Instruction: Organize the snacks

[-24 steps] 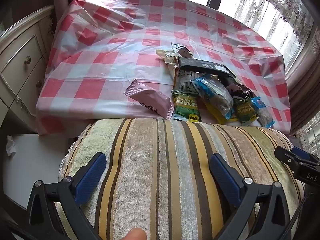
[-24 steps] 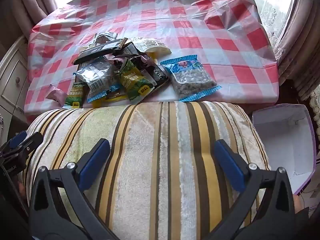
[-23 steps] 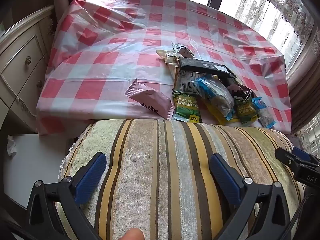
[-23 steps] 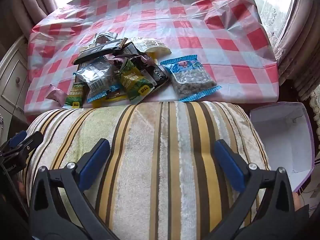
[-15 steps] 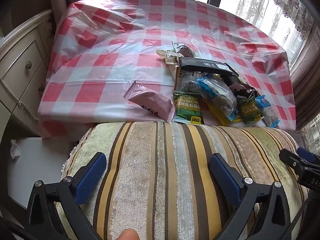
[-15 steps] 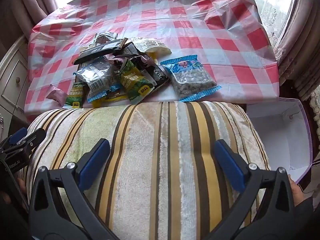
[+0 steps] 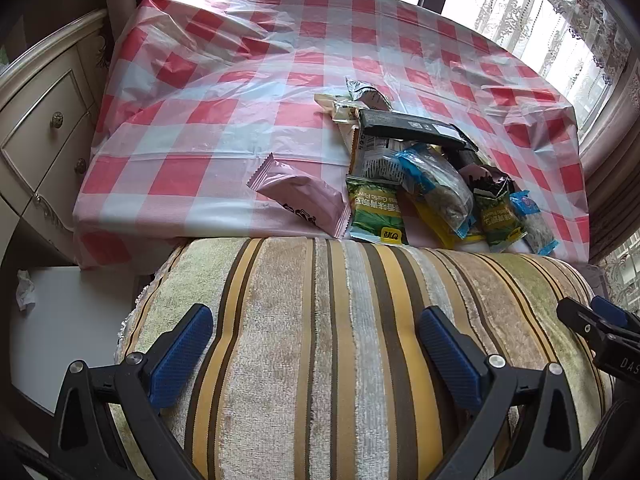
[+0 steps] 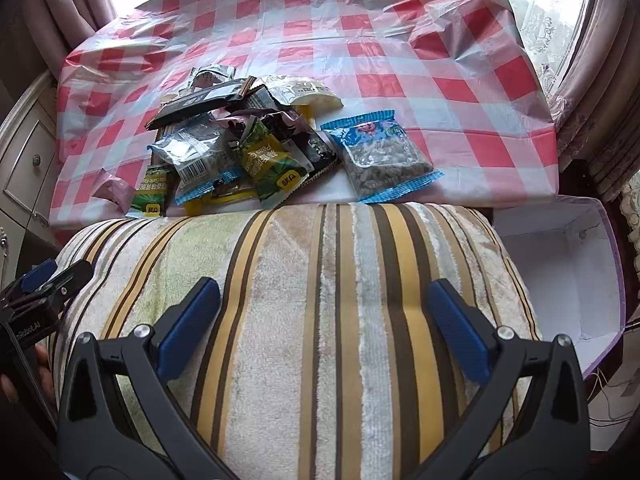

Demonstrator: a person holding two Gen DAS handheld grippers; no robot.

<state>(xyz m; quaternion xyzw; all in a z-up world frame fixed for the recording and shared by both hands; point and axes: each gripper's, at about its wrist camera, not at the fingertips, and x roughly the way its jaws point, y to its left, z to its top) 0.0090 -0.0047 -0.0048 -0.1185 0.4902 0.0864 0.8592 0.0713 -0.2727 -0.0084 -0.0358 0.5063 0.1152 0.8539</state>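
The snacks lay in a loose pile [image 8: 248,148] near the front edge of the surface [image 8: 400,60], which was covered in a crinkled red-and-white checked plastic cloth. In the left wrist view the pile [image 7: 424,176] sat toward the right side of the surface. A pink wrapped bar [image 7: 300,198] lay a little apart on the pile's left, just beside a green packet [image 7: 376,214] with yellow lettering. A long black packet [image 7: 412,128] rested across the top of the heap, with silvery wrappers behind it. A clear bag with blue ends [image 7: 436,186] leaned over the middle. In the right wrist view a blue-edged clear bag of seeds [image 8: 382,156] lay flat on the pile's right side, apart from a second green packet [image 8: 276,164] propped on the heap.

Both grippers hovered above a striped plush cushion [image 8: 320,320] in front of the surface. The left gripper [image 7: 316,354] had its jaws spread wide, holding nothing. The right gripper [image 8: 324,328] likewise had its jaws spread and empty. An open white box with a purple rim [image 8: 576,272] stood beside the cushion, to the right.
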